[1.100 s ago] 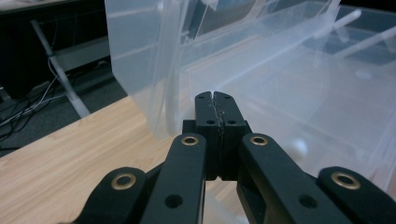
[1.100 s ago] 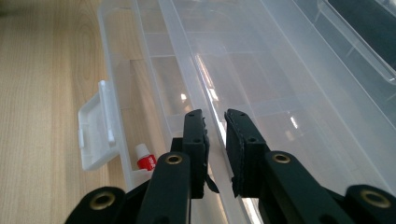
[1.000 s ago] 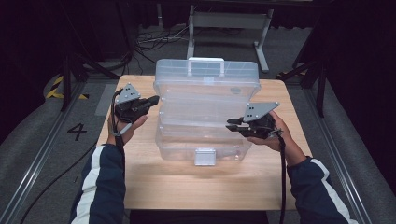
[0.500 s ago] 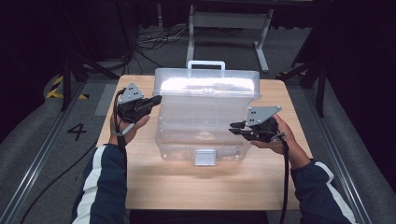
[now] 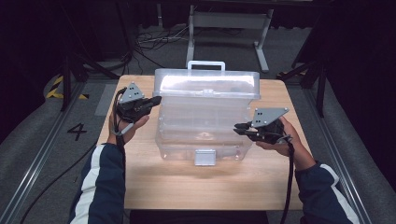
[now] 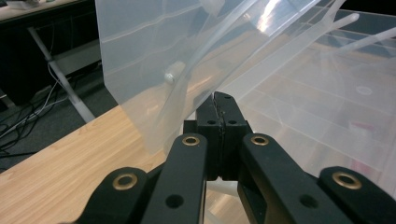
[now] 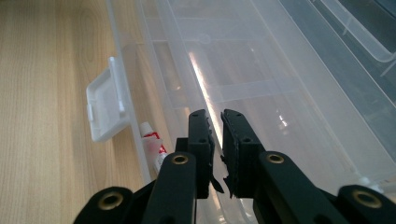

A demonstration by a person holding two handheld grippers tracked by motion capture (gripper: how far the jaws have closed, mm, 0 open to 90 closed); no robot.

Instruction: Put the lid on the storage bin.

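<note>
My table [image 5: 154,186] is light wood, and around it the room is dark, with grey floor, cables and a metal stand [image 5: 229,21] behind. The clear plastic box [image 5: 205,135] stands in the middle of the table, its white latch [image 5: 205,157] facing me. The lid [image 5: 208,84] is now raised steeply at the back, with the handle [image 5: 206,65] on top; one second ago it was much lower. My left tongs [image 5: 156,99] are clenched at the lid's left edge, as before. My right tongs [image 5: 237,127] have just been closing with nothing between them, and a thin gap remains, near the box's right side.
</note>
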